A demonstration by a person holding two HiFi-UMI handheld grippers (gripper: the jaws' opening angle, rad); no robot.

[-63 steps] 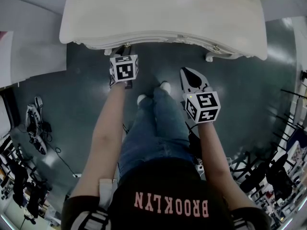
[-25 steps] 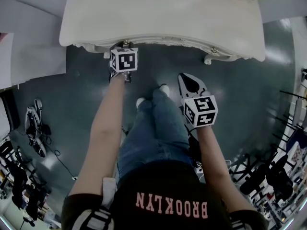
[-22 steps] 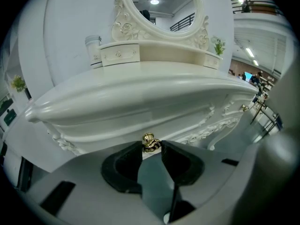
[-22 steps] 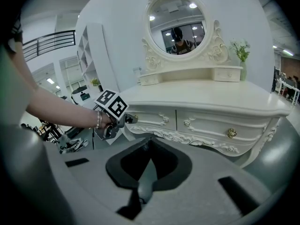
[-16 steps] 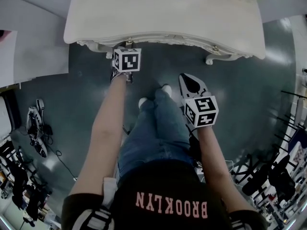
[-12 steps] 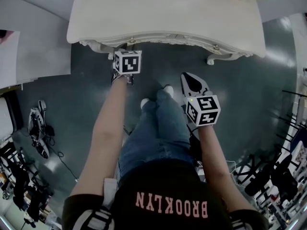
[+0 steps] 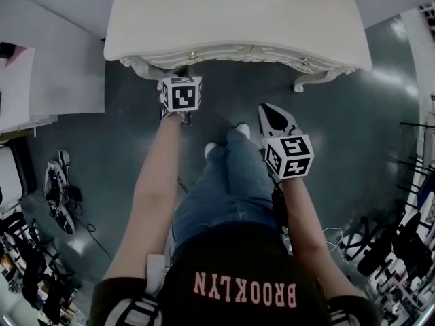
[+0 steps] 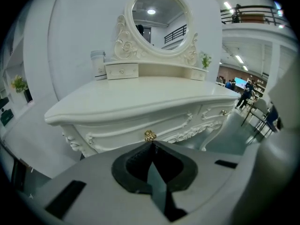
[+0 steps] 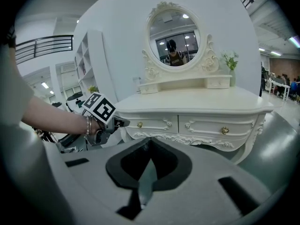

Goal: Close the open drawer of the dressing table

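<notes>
left gripper jaws just closed together, nothing between them, tips near gold drawer knob. right gripper jaws together, empty. dressing table drawer fronts sit flush.

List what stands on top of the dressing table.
On the dressing table stand a round mirror, a white jar, small drawer boxes and a small plant. The boxes are shut, so their insides are hidden.
</notes>
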